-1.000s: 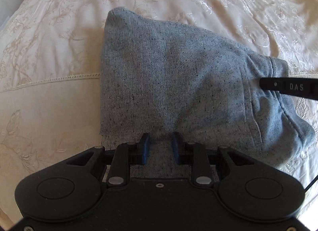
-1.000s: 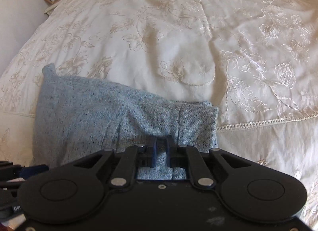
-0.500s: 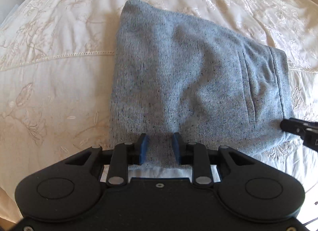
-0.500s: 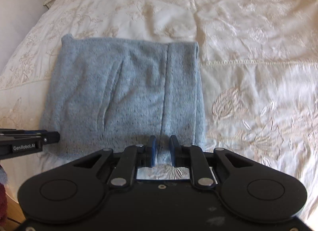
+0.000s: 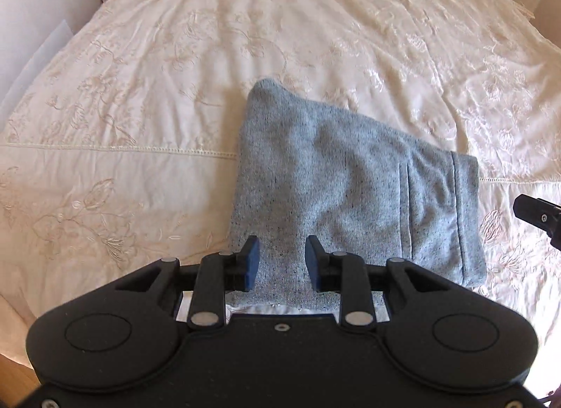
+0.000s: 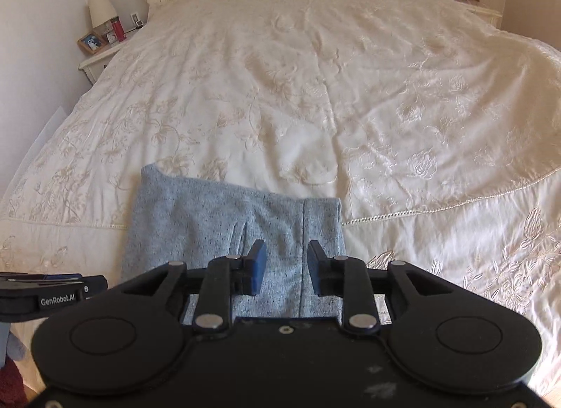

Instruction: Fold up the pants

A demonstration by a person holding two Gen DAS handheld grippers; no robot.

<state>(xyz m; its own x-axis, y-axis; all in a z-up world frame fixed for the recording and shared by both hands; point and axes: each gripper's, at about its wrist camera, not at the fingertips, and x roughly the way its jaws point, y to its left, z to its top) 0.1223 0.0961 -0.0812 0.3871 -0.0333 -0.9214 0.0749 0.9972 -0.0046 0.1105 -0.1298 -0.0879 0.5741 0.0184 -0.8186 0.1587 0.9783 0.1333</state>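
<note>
- While I look along my left gripper [image 5: 282, 262], its two blue fingers [image 5: 251, 262] stand apart with nothing pinched; the grey cloth seen in the gap lies below them on the bed.
- From this left view, the pants [image 5: 350, 194] are a folded grey knit bundle, roughly a rectangle, lying flat on the cream embroidered bedspread [image 5: 140, 127] near the bed's close edge.
- A waistband seam and a pocket line run down the bundle's right side; the far left corner peaks up a little.
- At the right edge of this view, the black tip of my right gripper [image 5: 536, 215] shows just beside the bundle, apart from it.
- Looking along my right gripper [image 6: 285, 271], its fingers [image 6: 257, 269] are opening, and no cloth is caught between them; the pants [image 6: 210, 218] lie beneath, on the bedspread [image 6: 350, 92].
- In this right view, my left gripper [image 6: 52, 294] shows side-on at the lower left, beside the bundle's near left corner.
- I judge the fabric soft, light and limp, not slippery and not fragile; it would sag and unfold if lifted by one layer.
- To take hold, I would pinch all layers together at the two near corners, one per hand.
- The fold looks close to finished.
</note>
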